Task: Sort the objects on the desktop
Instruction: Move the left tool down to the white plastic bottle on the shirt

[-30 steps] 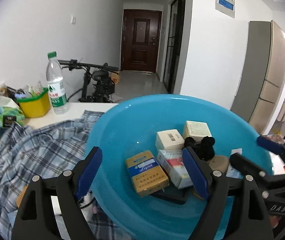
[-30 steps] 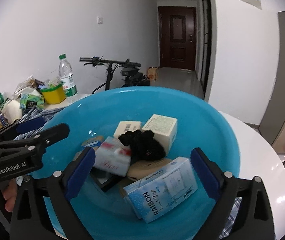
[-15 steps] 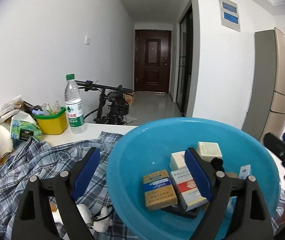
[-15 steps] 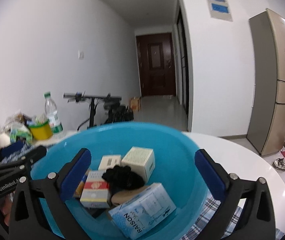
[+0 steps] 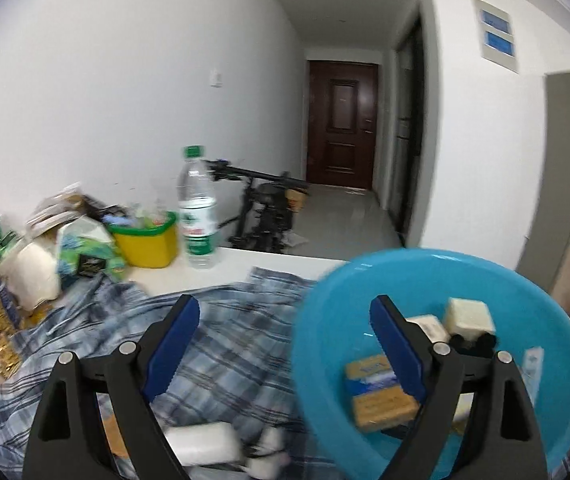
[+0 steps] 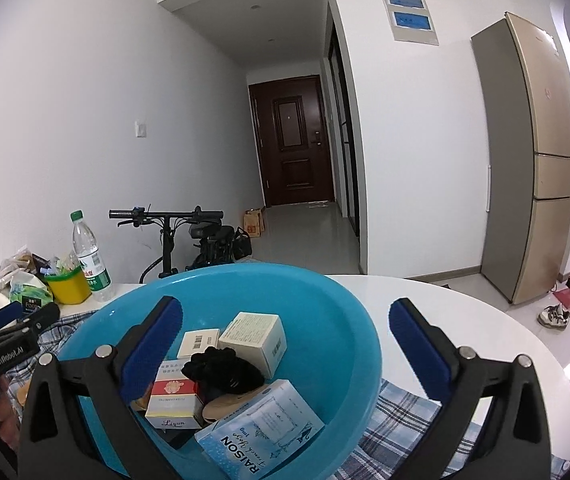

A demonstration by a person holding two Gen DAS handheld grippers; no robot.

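The left gripper (image 5: 283, 330) has its blue fingers wide apart and holds nothing; in the lower middle of the left wrist view it hangs over a checked blue cloth (image 5: 221, 344), with its right finger in front of the blue basin (image 5: 525, 292). The right gripper (image 6: 285, 334) is also spread apart and empty, low in the right wrist view, with its left finger over the basin (image 6: 325, 304) and its right finger over the white worktop (image 6: 465, 320). The basin sits in the lower middle of this view, on the cloth, and it contains the sorted things: a cream box (image 6: 253, 338), a small white box with a barcode (image 6: 199, 342), a red and white box (image 6: 175, 398), a black fabric lump (image 6: 223, 368) and a light blue RAISON box (image 6: 261, 426). In the left wrist view a yellow and blue box (image 5: 377, 394) lies there too. At the left side of the frame stand a water bottle (image 6: 89, 258) and a yellow tub (image 6: 69, 286).
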